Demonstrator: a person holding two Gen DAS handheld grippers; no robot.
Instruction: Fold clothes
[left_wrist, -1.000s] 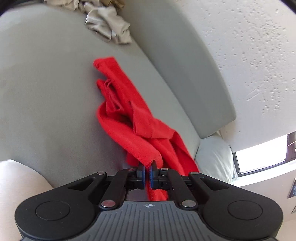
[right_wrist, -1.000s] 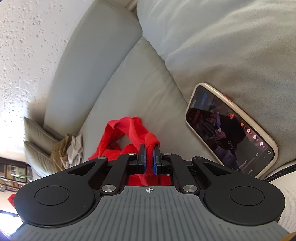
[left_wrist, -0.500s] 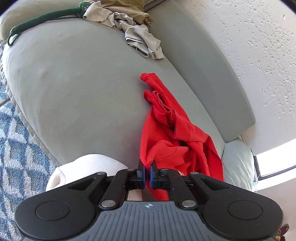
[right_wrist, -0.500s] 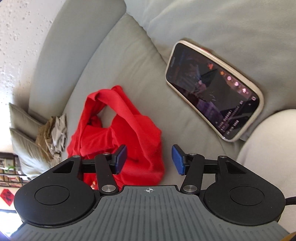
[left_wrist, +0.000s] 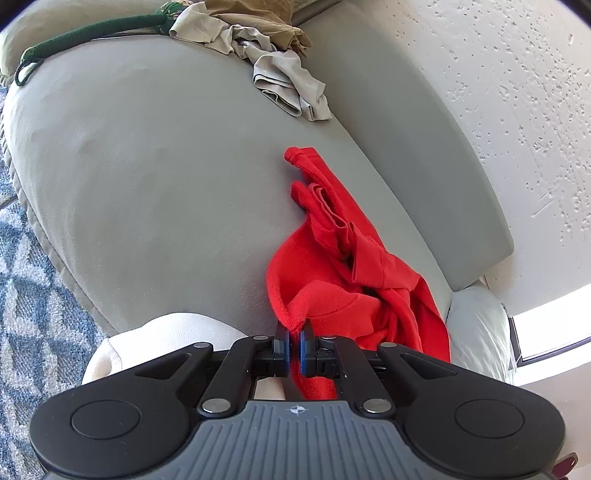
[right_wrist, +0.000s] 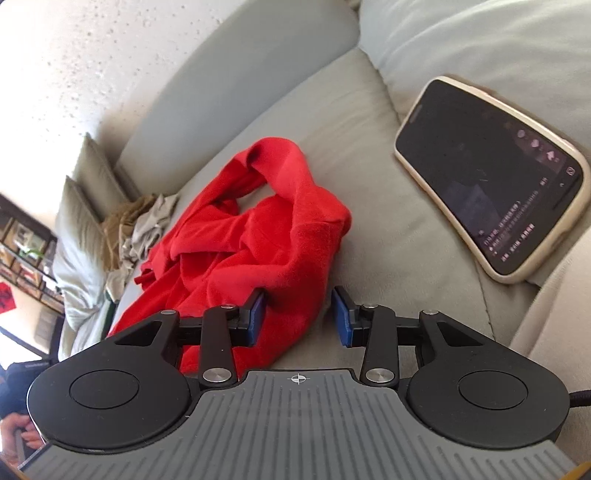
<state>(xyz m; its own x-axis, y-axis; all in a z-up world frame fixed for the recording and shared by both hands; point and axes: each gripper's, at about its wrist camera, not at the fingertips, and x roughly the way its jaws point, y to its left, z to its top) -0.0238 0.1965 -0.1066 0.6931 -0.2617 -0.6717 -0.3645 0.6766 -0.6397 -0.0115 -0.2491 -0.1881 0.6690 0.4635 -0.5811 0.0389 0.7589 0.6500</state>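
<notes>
A crumpled red garment (left_wrist: 343, 258) lies on the grey sofa seat (left_wrist: 147, 184), stretched toward the backrest. My left gripper (left_wrist: 294, 345) is shut on an edge of it near the seat's front, with cloth hanging down between the pads. In the right wrist view the same red garment (right_wrist: 258, 236) sits bunched on the seat. My right gripper (right_wrist: 298, 317) is open just above its near edge, blue pads wide apart, with cloth lying between them but not pinched.
A heap of beige clothes (left_wrist: 266, 55) lies at the far end of the sofa, beside a green cord (left_wrist: 92, 33). A phone (right_wrist: 491, 173) rests against the cushion on the right. A blue patterned rug (left_wrist: 33, 302) covers the floor at left. A pale knee (left_wrist: 166, 339) is beneath my left gripper.
My right gripper has opened and let go of the red garment, which dropped in a heap on the seat. My left gripper pulled back with its edge still pinched.
</notes>
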